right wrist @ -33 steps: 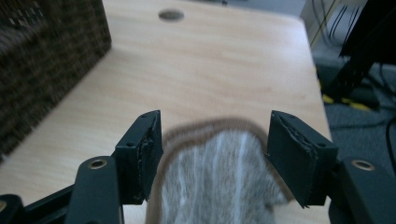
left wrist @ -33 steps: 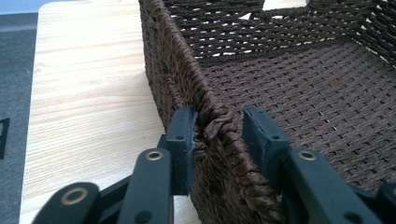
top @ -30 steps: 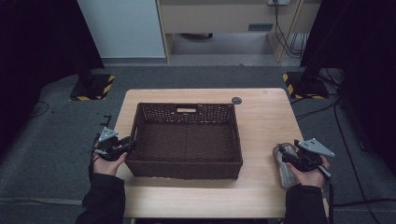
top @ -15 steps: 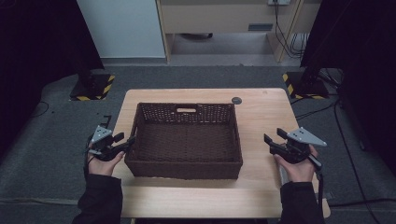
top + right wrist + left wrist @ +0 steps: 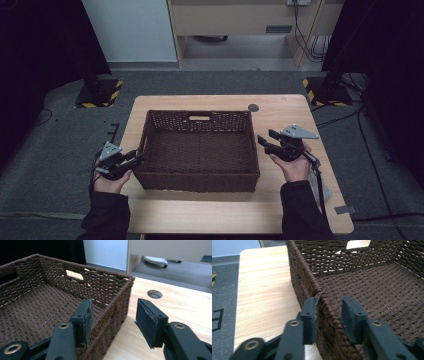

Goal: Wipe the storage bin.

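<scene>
Tabletop first: the pale rectangular wooden table (image 5: pixel 220 215) carries the wide, shallow dark brown woven basket (image 5: pixel 200 150) at its middle, empty, with a cut-out handle in its far wall. You stand at its near side with one tool at each short wall.

Since a second ago your right gripper (image 5: pixel 267 142) has left the crumpled clear plastic bag (image 5: pixel 320 185) near the table's right edge and travelled up to the basket's right wall. Its jaws have just been closing, yet the right gripper view shows them well apart, one pad inside the rim, the other out over the wood, neither pressing on the weave. That side is only straddling the wall, not holding it.

Your left gripper (image 5: pixel 134 157) has kept its place at the left wall. Its jaws have just been closing too, and in the left gripper view the outer pad (image 5: pixel 310 315) lies against the wall while the inner pad (image 5: pixel 352 317) stands just off the rim, so no pinch is complete.

Both walls are now bracketed; I judge that a two-handed lift or shift of the basket needs both pinches finished first.

Smallest, a round grey grommet (image 5: pixel 253 107) sits beyond the basket.
</scene>
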`<action>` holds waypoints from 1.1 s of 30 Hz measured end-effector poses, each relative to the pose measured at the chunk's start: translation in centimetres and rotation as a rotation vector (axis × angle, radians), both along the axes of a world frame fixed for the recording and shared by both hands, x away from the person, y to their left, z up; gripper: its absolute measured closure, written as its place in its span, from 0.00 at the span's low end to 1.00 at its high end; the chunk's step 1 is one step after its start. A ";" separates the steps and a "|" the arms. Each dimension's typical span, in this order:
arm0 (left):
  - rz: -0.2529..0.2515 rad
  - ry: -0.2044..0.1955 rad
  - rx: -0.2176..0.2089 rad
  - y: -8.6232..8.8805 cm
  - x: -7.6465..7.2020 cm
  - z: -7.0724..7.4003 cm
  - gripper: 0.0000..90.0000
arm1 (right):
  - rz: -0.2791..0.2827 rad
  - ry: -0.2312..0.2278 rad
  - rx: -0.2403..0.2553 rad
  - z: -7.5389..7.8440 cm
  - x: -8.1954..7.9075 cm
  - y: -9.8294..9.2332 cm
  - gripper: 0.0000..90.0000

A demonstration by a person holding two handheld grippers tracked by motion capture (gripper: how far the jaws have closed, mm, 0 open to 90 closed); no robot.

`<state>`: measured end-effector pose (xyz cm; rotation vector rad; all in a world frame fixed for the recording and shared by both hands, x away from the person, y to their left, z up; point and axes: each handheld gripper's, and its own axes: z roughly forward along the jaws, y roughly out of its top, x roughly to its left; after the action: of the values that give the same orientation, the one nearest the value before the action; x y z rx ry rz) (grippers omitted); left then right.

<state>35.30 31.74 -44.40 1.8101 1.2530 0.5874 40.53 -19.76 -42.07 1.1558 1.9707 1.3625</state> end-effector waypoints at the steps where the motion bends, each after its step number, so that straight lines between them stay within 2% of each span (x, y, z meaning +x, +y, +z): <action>1: -0.004 0.003 0.002 -0.1 0.1 0.0 0.73 | 0.000 0.000 0.000 0.0 0.0 0.0 0.54; 7: -0.001 0.009 -0.024 0.2 0.4 -0.1 0.77 | 0.027 0.021 0.028 -0.6 1.1 1.2 0.55; 16: 0.025 0.000 -0.018 0.3 1.8 -0.3 0.80 | 0.055 0.065 -0.008 -2.2 2.4 2.6 0.59; 18: 0.033 -0.004 -0.011 0.3 2.3 -0.3 0.82 | 0.059 0.085 -0.037 -2.7 2.7 2.7 0.61; 22: 0.034 -0.003 -0.014 0.4 2.8 -0.3 0.82 | 0.061 0.086 -0.043 -2.9 2.6 2.6 0.64; 24: 0.038 -0.001 -0.019 0.4 3.1 -0.3 0.82 | 0.059 0.095 -0.028 -3.0 2.3 2.5 0.65; 27: 0.037 0.004 -0.027 0.5 3.3 -0.2 0.80 | 0.052 0.093 -0.028 -3.0 2.1 2.6 0.66; 29: 0.042 -0.006 -0.025 0.5 3.1 -0.1 0.73 | 0.038 0.088 -0.030 -3.1 1.8 2.7 0.67; 33: 0.041 -0.029 -0.036 0.9 1.9 0.4 0.67 | 0.034 0.092 -0.059 -2.8 1.1 2.9 0.68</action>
<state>37.23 32.60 -44.04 1.7433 1.2763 0.6080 41.59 -16.91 -44.85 1.1823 2.0895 1.2795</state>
